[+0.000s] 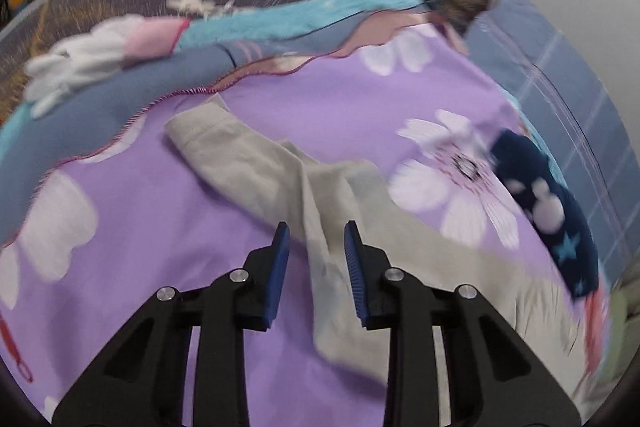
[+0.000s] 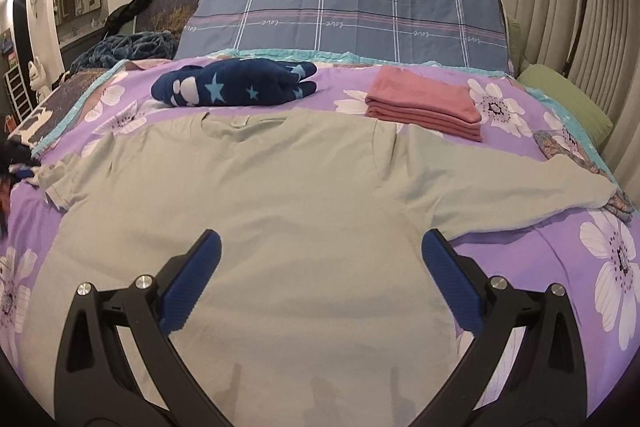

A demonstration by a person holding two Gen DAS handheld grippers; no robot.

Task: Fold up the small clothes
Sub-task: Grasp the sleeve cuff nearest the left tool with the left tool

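Grey shirt (image 2: pixel 248 195) lies flat on the bedspread (image 2: pixel 560 251) for folding. Left gripper (image 1: pixel 316 239), jaws narrowly apart, straddles its sleeve fold; right gripper (image 2: pixel 320 247) hovers wide open above its body.

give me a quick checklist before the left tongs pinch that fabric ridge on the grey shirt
1. Grey t-shirt spread flat on the purple floral bedspread, collar away: ok.
2. Left tongs straddle a raised fabric ridge by the sleeve: ok.
3. Left pads pressing the fabric: not ok, gaps show on both sides.
4. Right tongs wide open over the shirt body, holding nothing: ok.
5. Folded pink stack and navy star fleece clear of the shirt: ok.
6. Left view sharp enough to judge contact with the bed: cannot tell.
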